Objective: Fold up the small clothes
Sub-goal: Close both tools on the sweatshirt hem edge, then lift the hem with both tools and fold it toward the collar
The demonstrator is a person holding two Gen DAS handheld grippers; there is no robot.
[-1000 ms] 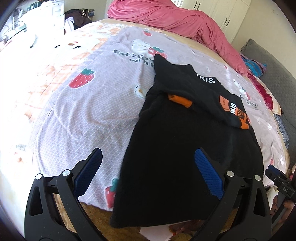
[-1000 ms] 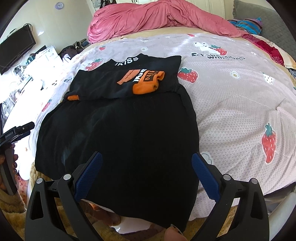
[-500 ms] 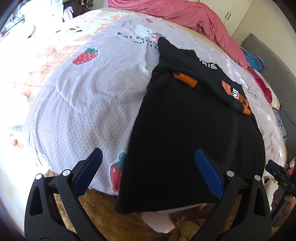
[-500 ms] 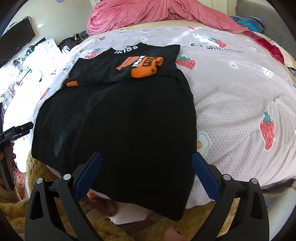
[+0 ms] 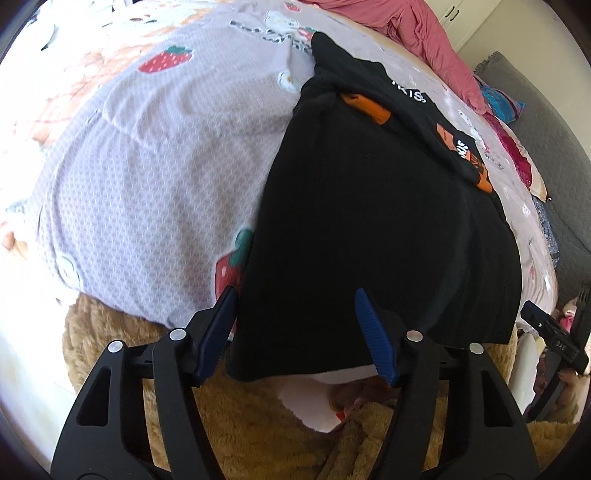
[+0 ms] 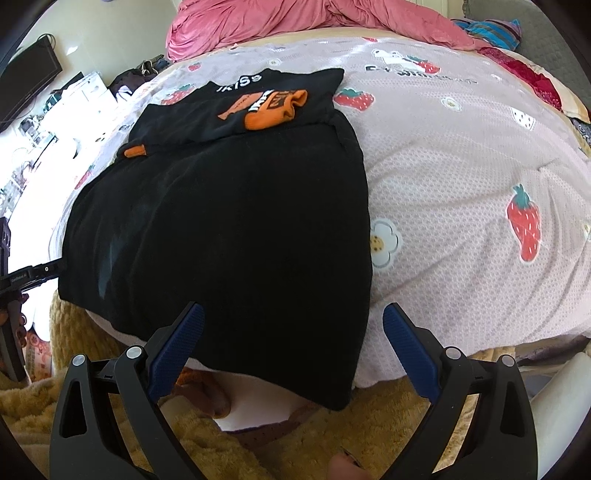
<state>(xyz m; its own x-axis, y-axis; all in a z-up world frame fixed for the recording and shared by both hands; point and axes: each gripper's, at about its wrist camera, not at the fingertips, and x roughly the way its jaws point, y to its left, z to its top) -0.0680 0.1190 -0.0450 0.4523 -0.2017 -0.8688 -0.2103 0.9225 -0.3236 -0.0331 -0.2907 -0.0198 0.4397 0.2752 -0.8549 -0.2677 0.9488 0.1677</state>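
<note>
A black garment with orange trim (image 5: 369, 206) lies on the bed, its top part folded over, its bottom hem hanging over the near bed edge. It also shows in the right wrist view (image 6: 229, 229). My left gripper (image 5: 299, 325) is partly open, its fingers straddling the hem's left corner without gripping. My right gripper (image 6: 291, 343) is wide open at the hem's right corner, empty. The orange print (image 6: 273, 109) lies on the folded part.
A lilac strawberry-print sheet (image 6: 461, 166) covers the bed. A pink duvet (image 6: 314, 18) is heaped at the far end. A tan fluffy blanket (image 5: 240, 424) lies below the bed edge. Furniture and clutter (image 6: 55, 110) stand at the left.
Both grippers have moved down and closer to the garment's hanging hem. The left gripper's fingers have narrowed from wide open to partly open around the left corner.
</note>
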